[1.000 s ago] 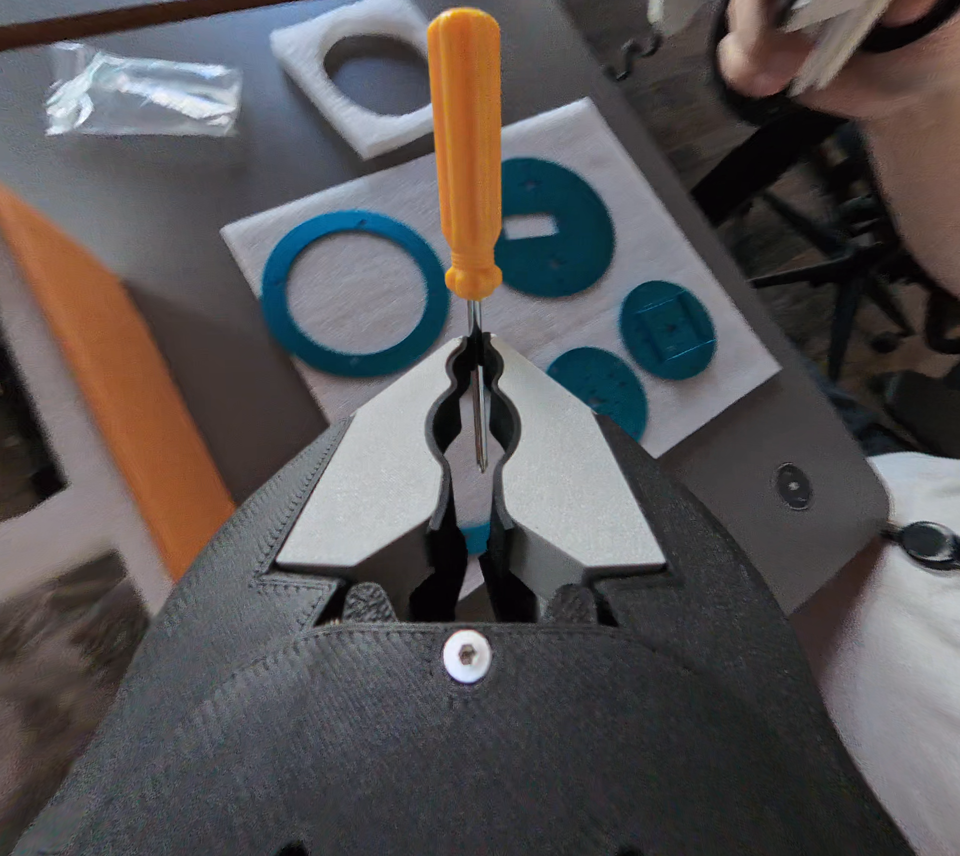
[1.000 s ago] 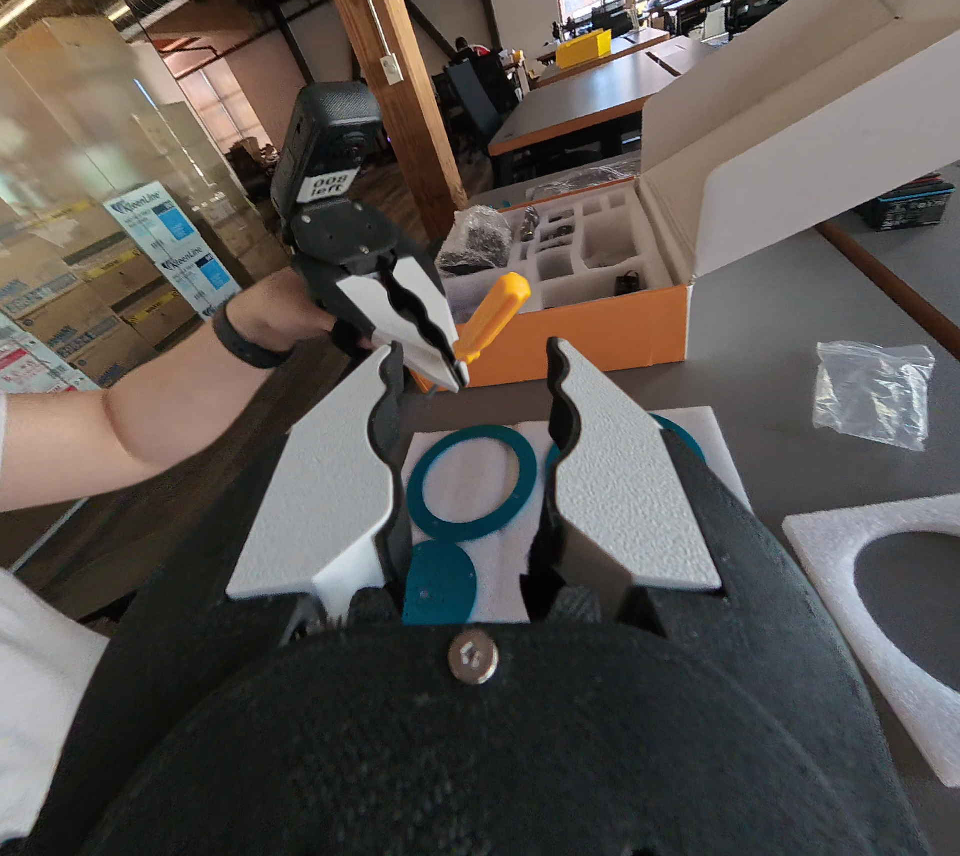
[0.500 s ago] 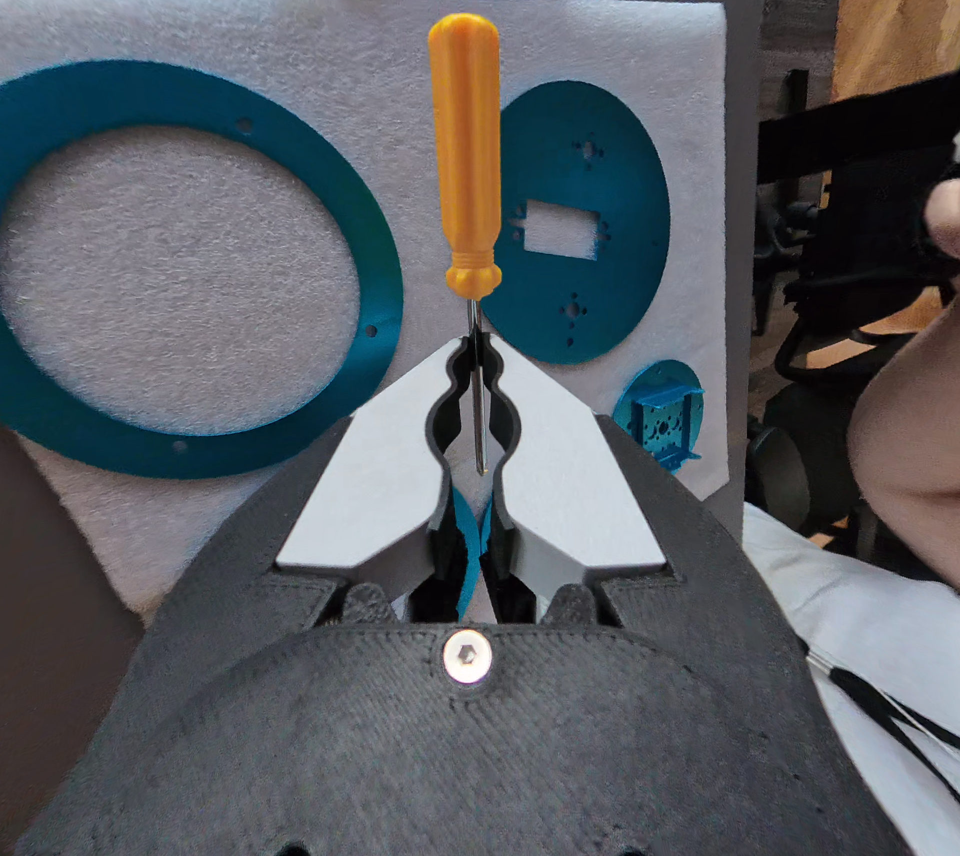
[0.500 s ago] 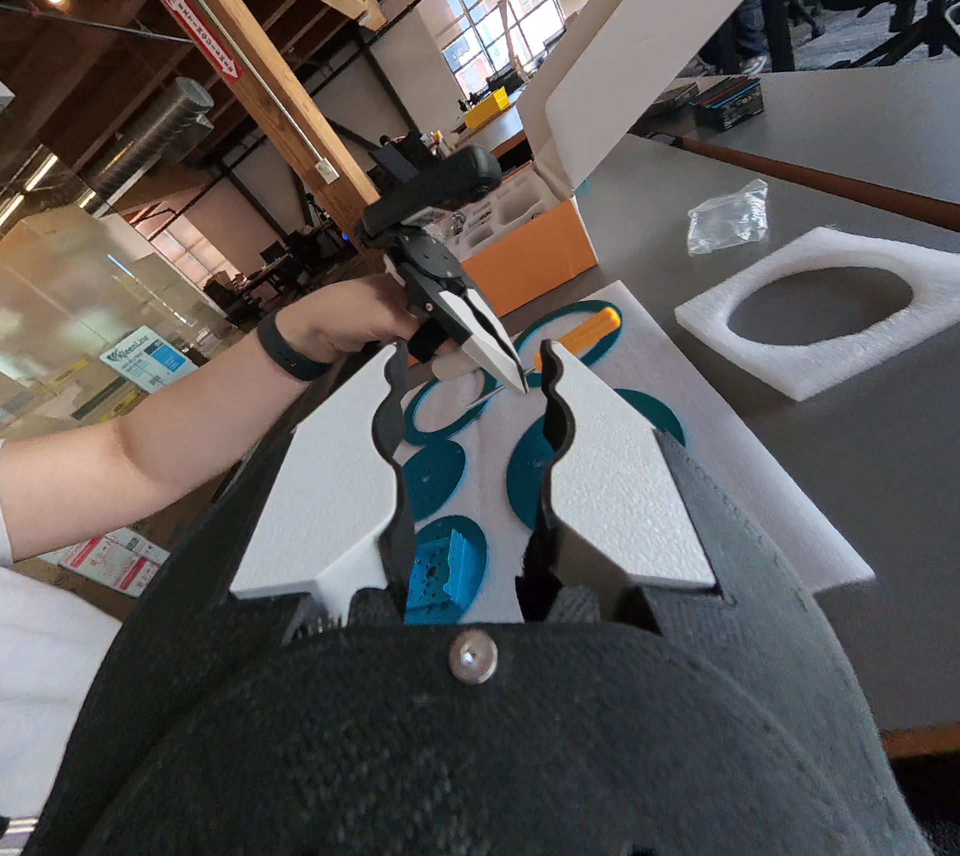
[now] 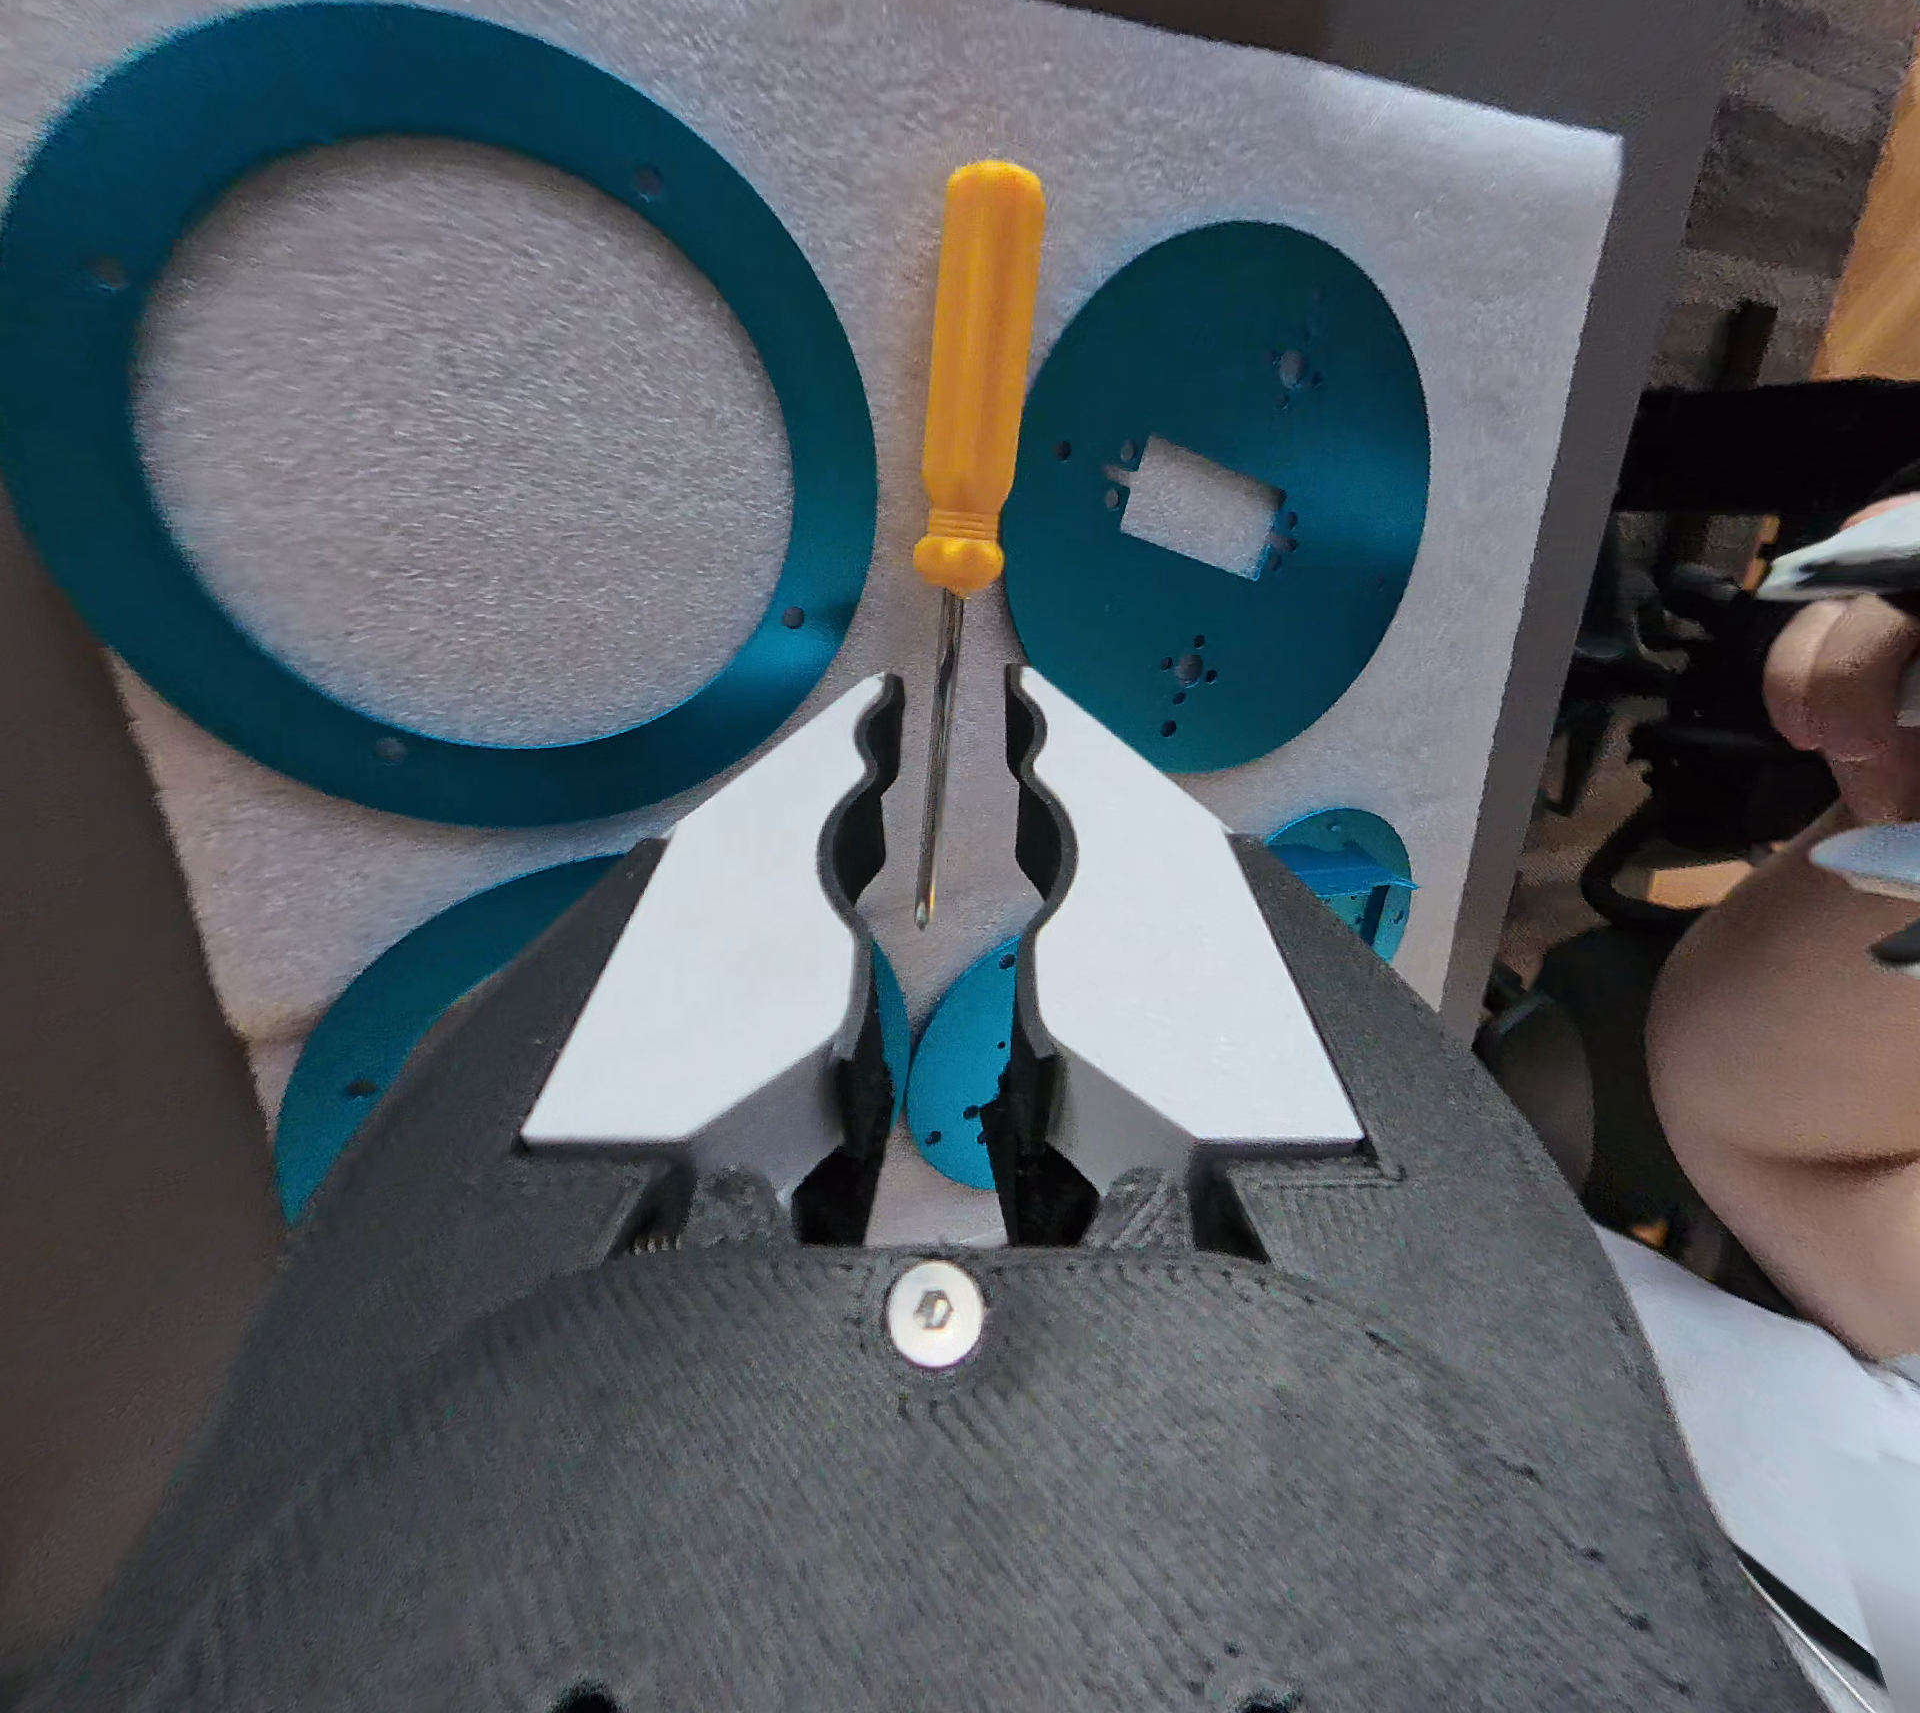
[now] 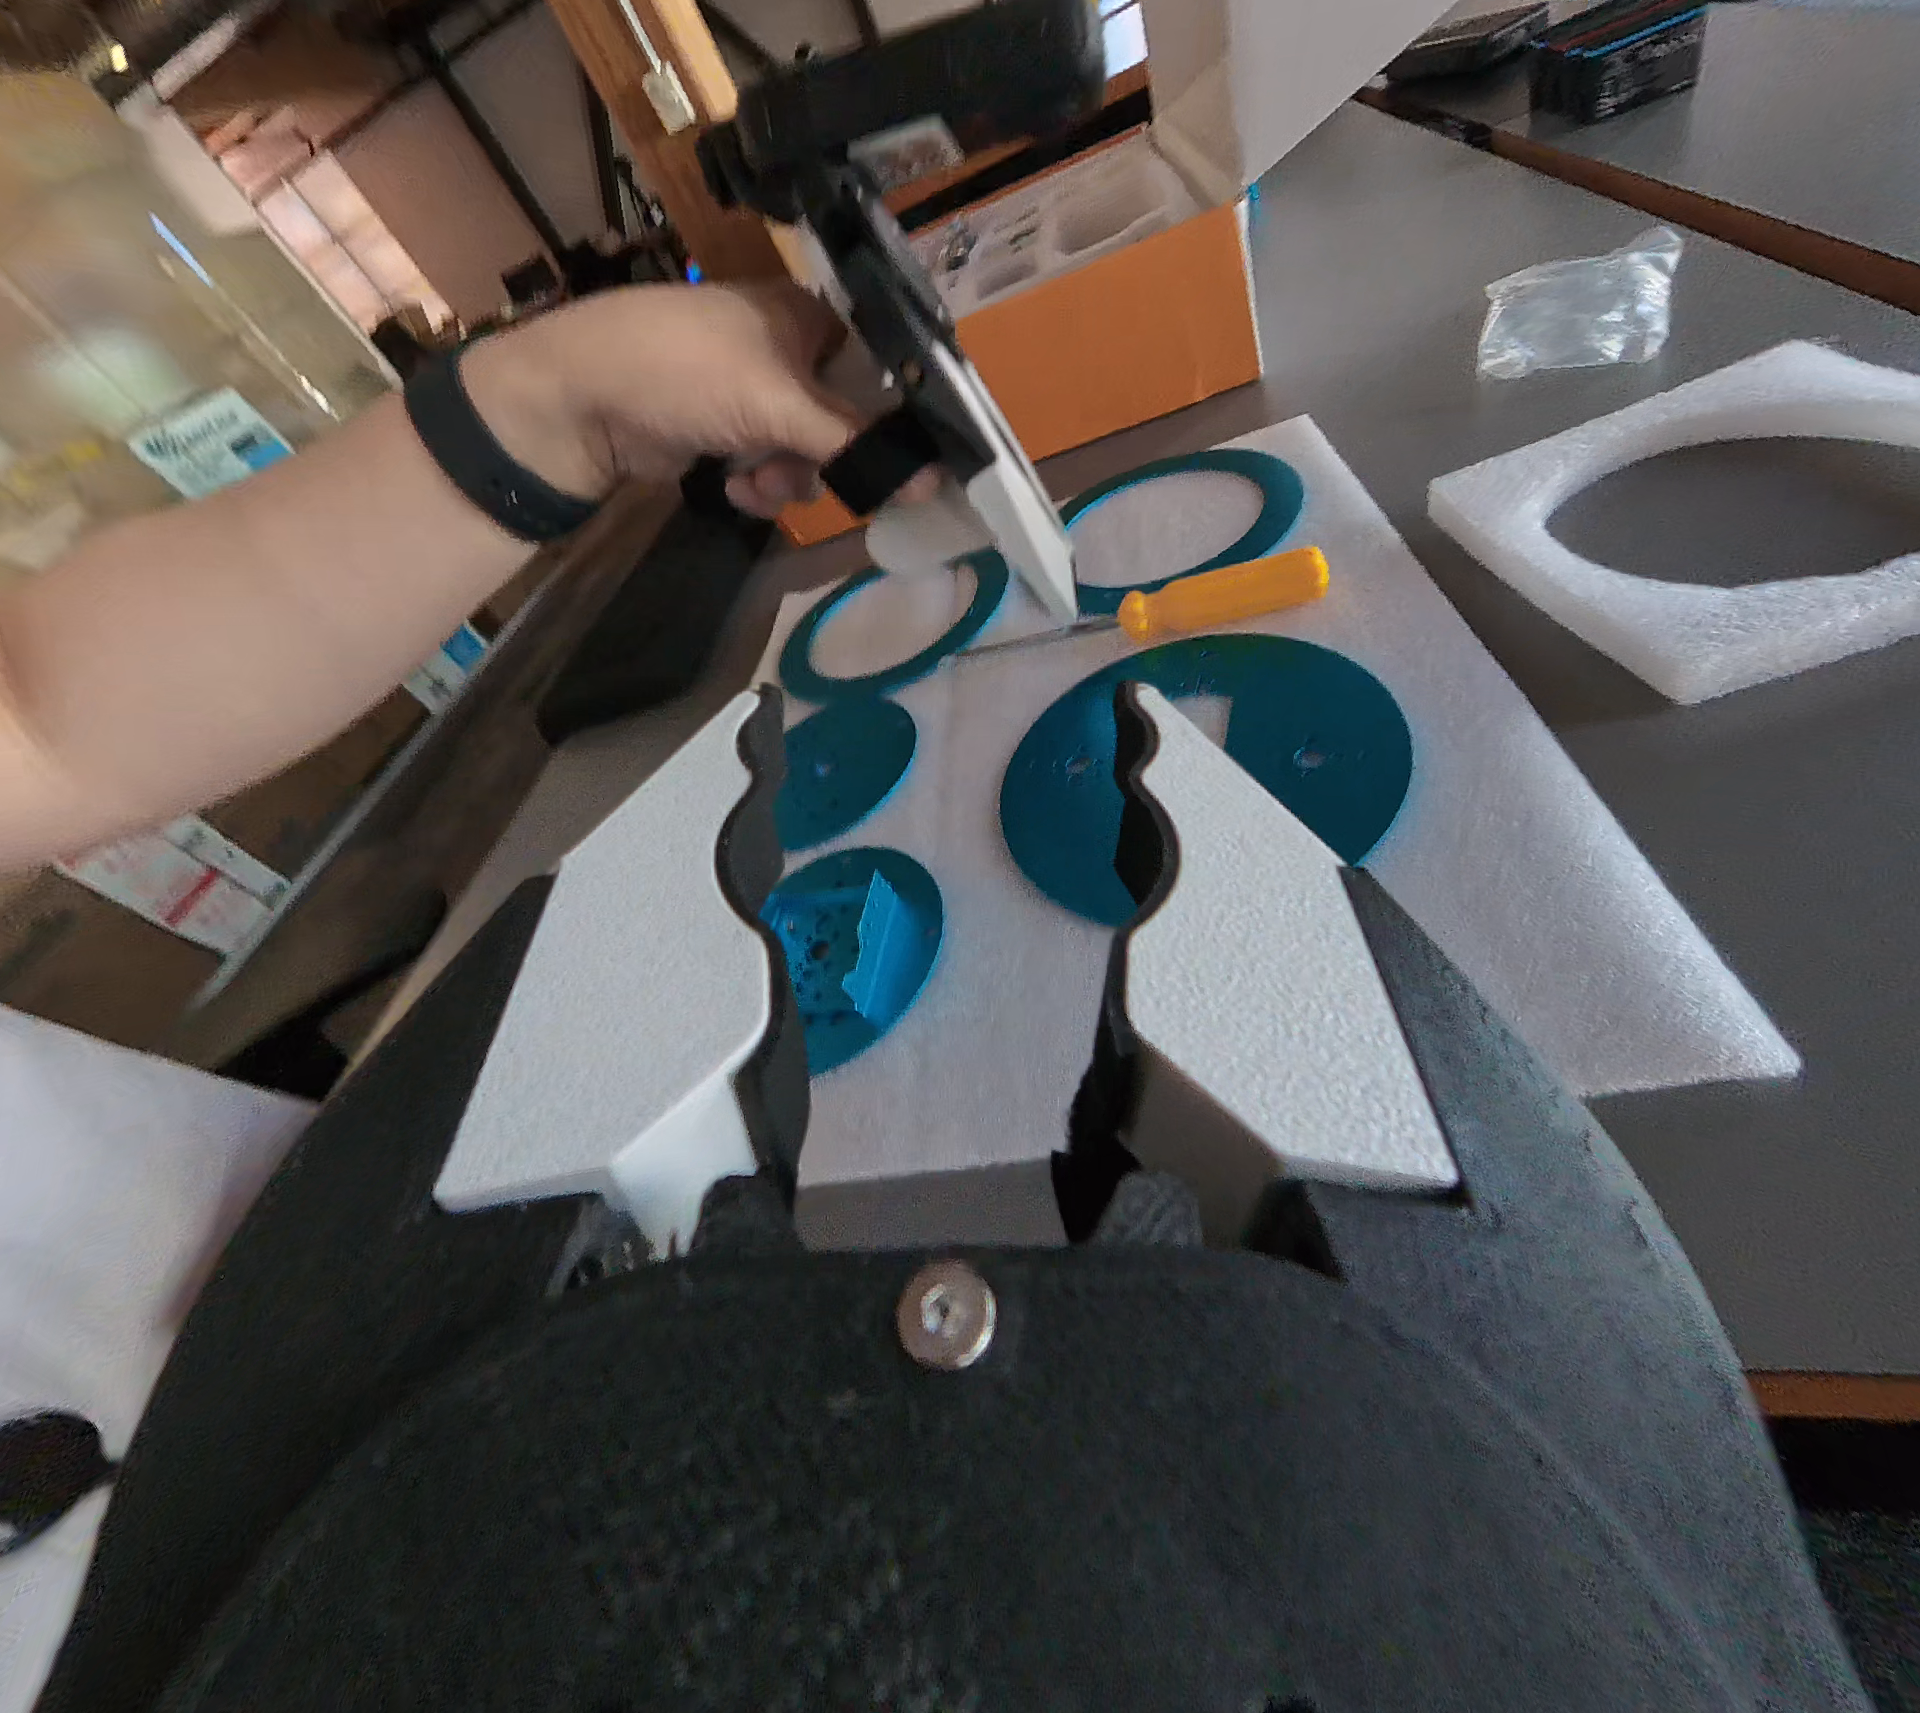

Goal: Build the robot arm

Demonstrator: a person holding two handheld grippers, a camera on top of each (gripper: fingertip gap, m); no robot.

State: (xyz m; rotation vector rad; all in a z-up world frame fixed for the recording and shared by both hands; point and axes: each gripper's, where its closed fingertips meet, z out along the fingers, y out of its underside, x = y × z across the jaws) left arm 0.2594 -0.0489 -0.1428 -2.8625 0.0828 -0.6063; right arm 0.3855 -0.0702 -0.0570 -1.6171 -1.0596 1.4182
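Note:
An orange-handled screwdriver (image 5: 977,375) lies on a white foam sheet (image 5: 1039,84) between a large blue ring (image 5: 436,63) and a blue disc with a rectangular cut-out (image 5: 1226,624). My left gripper (image 5: 951,702) is open just above it, its jaws either side of the metal shaft without gripping. In the right wrist view the screwdriver (image 6: 1221,593) lies flat under the left gripper (image 6: 1039,583). My right gripper (image 6: 945,707) is open and empty, hovering over the near end of the sheet above a small blue disc with a bracket (image 6: 852,957).
More blue discs (image 6: 842,770) lie on the foam sheet (image 6: 1507,884). A foam frame with a round hole (image 6: 1714,541), a clear plastic bag (image 6: 1579,302) and an open orange box (image 6: 1101,313) sit farther back on the grey table (image 6: 1766,1092). The table's front edge is near. The tips of one gripper are about 15 centimeters away from the tips of the other.
My left gripper lowered the screwdriver onto the foam sheet and opened, letting it go. My right gripper tilted down toward the sheet and stayed open.

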